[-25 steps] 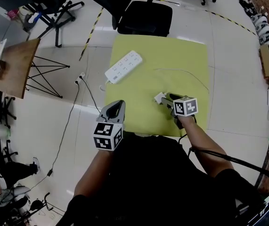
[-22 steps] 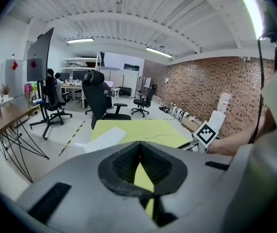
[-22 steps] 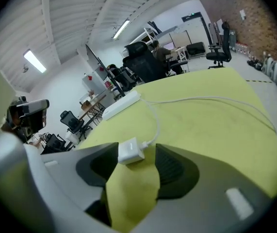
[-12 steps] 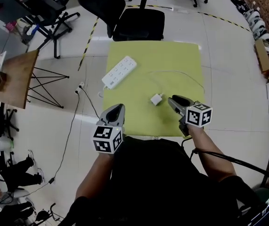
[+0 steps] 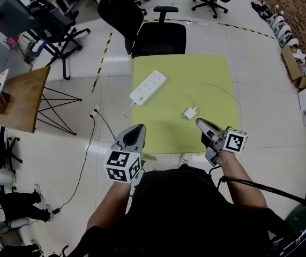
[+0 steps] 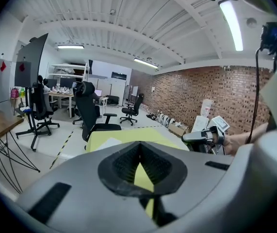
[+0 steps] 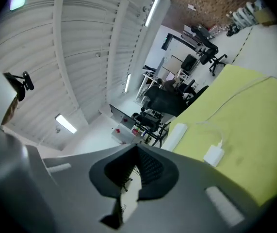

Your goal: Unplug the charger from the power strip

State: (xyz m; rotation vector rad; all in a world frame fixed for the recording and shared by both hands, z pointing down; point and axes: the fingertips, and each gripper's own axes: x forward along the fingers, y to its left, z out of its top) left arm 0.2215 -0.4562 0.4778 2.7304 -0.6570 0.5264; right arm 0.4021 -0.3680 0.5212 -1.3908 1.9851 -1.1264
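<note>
Moved since a second ago: right claw (image 5: 201,123), then down at the charger (image 5: 190,113), now drawn back to the near edge of the worktop (image 5: 217,74). Its jaws have just been closing, with nothing between them.

Item 1, charger. Small white block, lying loose on the yellow worktop, right of centre. It sits near and to the right of the strip (image 5: 148,88), well apart from it and in no socket. I judge the unplugging done.

Item 2, cable (image 5: 217,87). Thin and white, it leaves the charger's far end and loops away to the far right. The charger lies slantwise; I cannot make out its prongs.

Item 3, strip. Long white bar at the far left of the worktop, long axis running near-left to far-right.

Item 4, right claw. Jaws together and empty. The charger lies just beyond its tip, a little to the left. This is the nearer claw, should I need the charger again.

Item 5, left claw (image 5: 138,128). Jaws together and empty, held at the near left corner. The strip lies straight out beyond it, well apart; the charger is off to its right, farther than from the right claw.
</note>
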